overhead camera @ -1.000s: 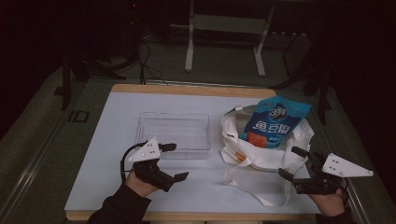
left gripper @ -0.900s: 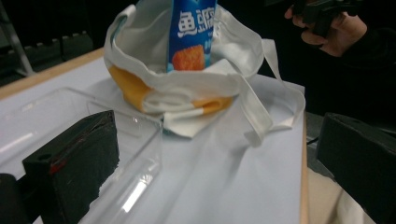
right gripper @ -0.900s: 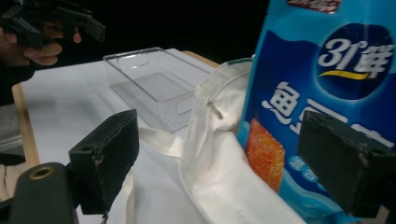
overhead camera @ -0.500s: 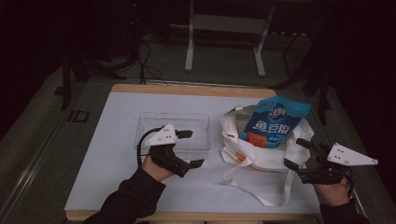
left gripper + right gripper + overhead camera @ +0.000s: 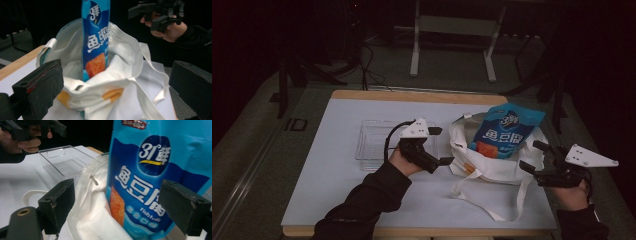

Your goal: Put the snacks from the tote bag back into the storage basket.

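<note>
Right of centre in the high view, your blue fish tofu pouch [image 5: 507, 131] stands in the white tote bag [image 5: 492, 162]; your left gripper [image 5: 439, 146] and right gripper [image 5: 533, 157] flank it, jaws apart, holding nothing.

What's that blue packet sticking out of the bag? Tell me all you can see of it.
The blue packet is a glossy plastic snack pouch with white lettering, "Fishtofu" in small print and an orange food picture low on its front. It stands upright, its lower part sunk in the open white cloth bag, its top well above the rim. Only the bag touches it; both tools, the left tool and the right tool, are open and apart from it.
</note>
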Action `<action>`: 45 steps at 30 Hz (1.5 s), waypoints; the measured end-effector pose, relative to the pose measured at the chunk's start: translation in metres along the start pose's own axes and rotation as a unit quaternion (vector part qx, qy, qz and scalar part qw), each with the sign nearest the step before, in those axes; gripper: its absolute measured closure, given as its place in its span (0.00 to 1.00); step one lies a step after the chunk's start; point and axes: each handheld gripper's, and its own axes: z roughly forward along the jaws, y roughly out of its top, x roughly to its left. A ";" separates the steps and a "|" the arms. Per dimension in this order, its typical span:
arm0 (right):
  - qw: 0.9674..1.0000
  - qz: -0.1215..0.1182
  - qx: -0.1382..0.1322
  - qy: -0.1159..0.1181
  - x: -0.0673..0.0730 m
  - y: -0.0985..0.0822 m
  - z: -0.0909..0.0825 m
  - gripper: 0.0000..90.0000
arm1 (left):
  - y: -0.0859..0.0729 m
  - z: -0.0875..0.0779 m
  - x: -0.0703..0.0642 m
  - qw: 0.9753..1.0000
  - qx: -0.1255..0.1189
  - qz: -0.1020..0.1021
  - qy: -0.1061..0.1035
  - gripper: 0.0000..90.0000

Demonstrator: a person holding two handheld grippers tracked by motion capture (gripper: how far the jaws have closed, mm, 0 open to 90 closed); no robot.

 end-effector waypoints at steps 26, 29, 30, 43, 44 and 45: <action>0.998 0.033 0.039 -0.035 -0.060 -0.017 0.013 0.29 | 0.023 0.092 0.036 1.000 0.024 0.012 0.002 0.36; 0.998 0.034 0.042 -0.040 -0.066 -0.019 0.018 0.33 | 0.025 0.101 0.037 0.999 0.037 0.022 0.007 0.42; 0.998 0.038 0.041 -0.039 -0.068 -0.019 0.019 0.34 | 0.024 0.107 0.041 0.999 0.045 0.021 0.008 0.47; 0.997 0.046 0.059 -0.012 -0.079 -0.016 0.049 0.44 | 0.023 0.137 0.048 0.998 0.056 -0.003 -0.011 0.61; 0.997 0.046 0.059 -0.012 -0.079 -0.016 0.049 0.44 | 0.023 0.137 0.048 0.998 0.056 -0.003 -0.011 0.62; 0.997 0.047 0.061 -0.004 -0.080 -0.016 0.054 0.46 | 0.022 0.139 0.049 0.998 0.056 -0.007 -0.019 0.66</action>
